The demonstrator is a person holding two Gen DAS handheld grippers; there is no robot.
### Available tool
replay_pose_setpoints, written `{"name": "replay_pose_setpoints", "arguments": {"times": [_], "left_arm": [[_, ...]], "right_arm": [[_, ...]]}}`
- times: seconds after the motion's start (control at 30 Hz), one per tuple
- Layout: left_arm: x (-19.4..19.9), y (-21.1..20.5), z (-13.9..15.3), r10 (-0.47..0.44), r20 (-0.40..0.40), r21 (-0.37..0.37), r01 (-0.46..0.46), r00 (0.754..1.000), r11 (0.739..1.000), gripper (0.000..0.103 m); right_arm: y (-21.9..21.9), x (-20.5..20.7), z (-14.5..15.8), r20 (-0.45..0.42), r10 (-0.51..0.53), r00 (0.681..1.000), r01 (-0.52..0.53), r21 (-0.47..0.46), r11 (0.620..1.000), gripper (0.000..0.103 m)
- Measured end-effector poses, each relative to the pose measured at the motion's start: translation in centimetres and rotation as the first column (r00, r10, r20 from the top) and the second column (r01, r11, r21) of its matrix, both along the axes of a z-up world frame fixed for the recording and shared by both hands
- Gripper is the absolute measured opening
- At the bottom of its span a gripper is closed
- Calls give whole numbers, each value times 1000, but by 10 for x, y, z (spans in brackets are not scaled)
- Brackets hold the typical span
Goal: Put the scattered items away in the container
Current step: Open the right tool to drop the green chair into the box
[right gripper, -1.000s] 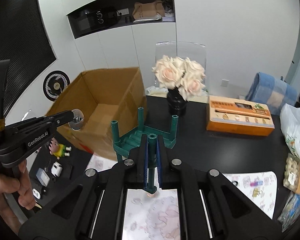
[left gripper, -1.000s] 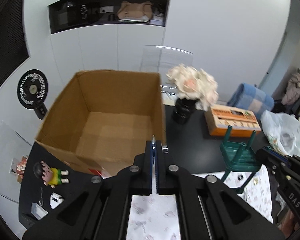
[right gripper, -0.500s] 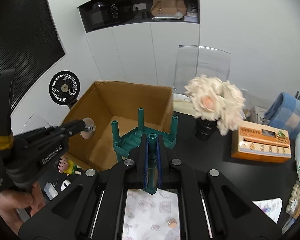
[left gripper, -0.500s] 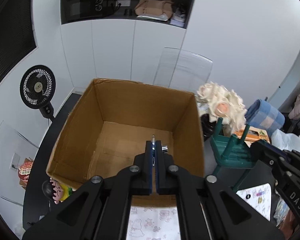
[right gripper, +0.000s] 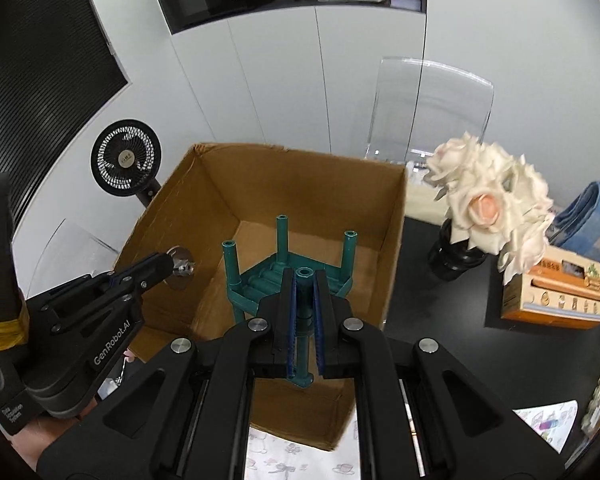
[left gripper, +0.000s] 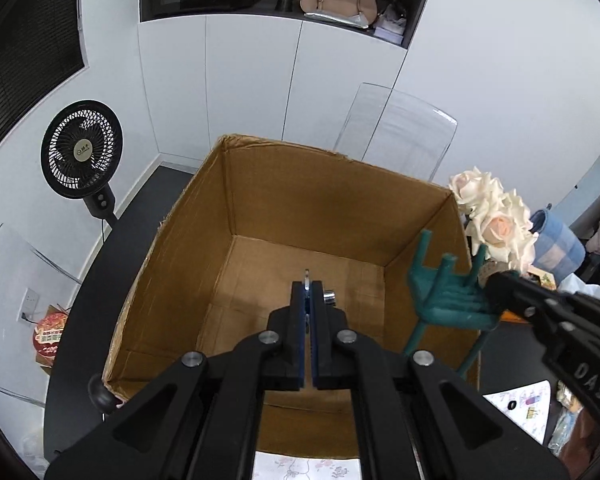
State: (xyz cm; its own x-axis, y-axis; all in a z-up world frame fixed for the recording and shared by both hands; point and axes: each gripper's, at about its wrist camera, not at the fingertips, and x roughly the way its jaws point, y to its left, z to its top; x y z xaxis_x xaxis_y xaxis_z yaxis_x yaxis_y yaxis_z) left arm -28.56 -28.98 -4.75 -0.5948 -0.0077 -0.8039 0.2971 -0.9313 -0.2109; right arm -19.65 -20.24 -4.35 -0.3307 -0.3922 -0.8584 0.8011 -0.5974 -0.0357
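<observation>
Teal plastic, a small toy stool (right gripper: 288, 276) is held upside down, its four legs pointing up, with the right gripper (right gripper: 304, 316) clenched on the nearest leg. It hangs over the open cardboard box (right gripper: 216, 184), above the right part of the box's floor and close to the right wall. From the left wrist view the same stool (left gripper: 446, 300) shows at the right wall of the box (left gripper: 320, 184), caught in the black fingers of the other tool. The left gripper (left gripper: 309, 320) is pinched on a thin round metal piece with a short stem (left gripper: 329, 296), a flat disc (right gripper: 179, 267) as seen from the right wrist, and it hovers over the left half of the box interior, above the bare brown floor. The box stands on a black table (right gripper: 428, 304). To its right sits a bunch of cream roses (right gripper: 492, 204) in a black vase (right gripper: 452, 260), and farther right an orange carton (right gripper: 556, 292) and a folded blue checked blanket (right gripper: 596, 220). Beyond the box a clear acrylic chair (right gripper: 432, 108) stands against white cupboards, and to the left a black fan (left gripper: 82, 152) stands. Printed white paper (right gripper: 292, 456) lies at the box's near edge.
</observation>
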Motion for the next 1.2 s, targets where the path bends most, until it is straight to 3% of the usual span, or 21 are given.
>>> {"name": "replay_pose_setpoints", "arguments": {"times": [0.3,0.33,0.37,0.4,0.43,0.47,0.5,0.53,0.63,0.77,1.2], "left_arm": [[-1,-8,-3,26,-12,2,-26,1000,1000,3],[-2,-8,-3,38,-6,-10,-38,999,999,4],[-3,-7,-4,48,12,-29,-48,999,998,7],[-4,-7,-4,57,28,-46,-56,998,997,22],[-4,-5,-4,59,35,-54,-57,998,997,48],[-3,-5,-3,55,32,-52,-54,998,997,63],[-3,-3,-3,48,25,-54,-47,999,997,89],[-2,0,-2,46,24,-72,-44,999,996,99],[0,9,3,48,19,-126,-46,999,991,99],[2,14,6,29,2,-99,-29,1000,995,101],[20,35,25,20,-39,-112,-25,999,993,102]], "right_arm": [[-3,4,-7,-14,-2,1000,2,43,999,9],[-3,4,-7,-15,0,1000,1,45,999,17],[-2,4,-6,-18,-1,1000,2,43,999,40],[0,4,-4,-30,-8,1000,9,36,999,53],[2,5,-1,-46,-13,999,14,24,1000,71],[4,5,1,-58,-11,998,12,14,1000,75],[6,6,4,-67,-7,998,8,8,1000,76],[8,7,6,-77,-3,997,4,2,1000,83],[15,6,11,-92,-13,996,13,-5,1000,94],[24,0,17,-83,-31,996,30,-11,999,103],[58,2,26,-68,-26,997,26,-2,1000,103]]}}
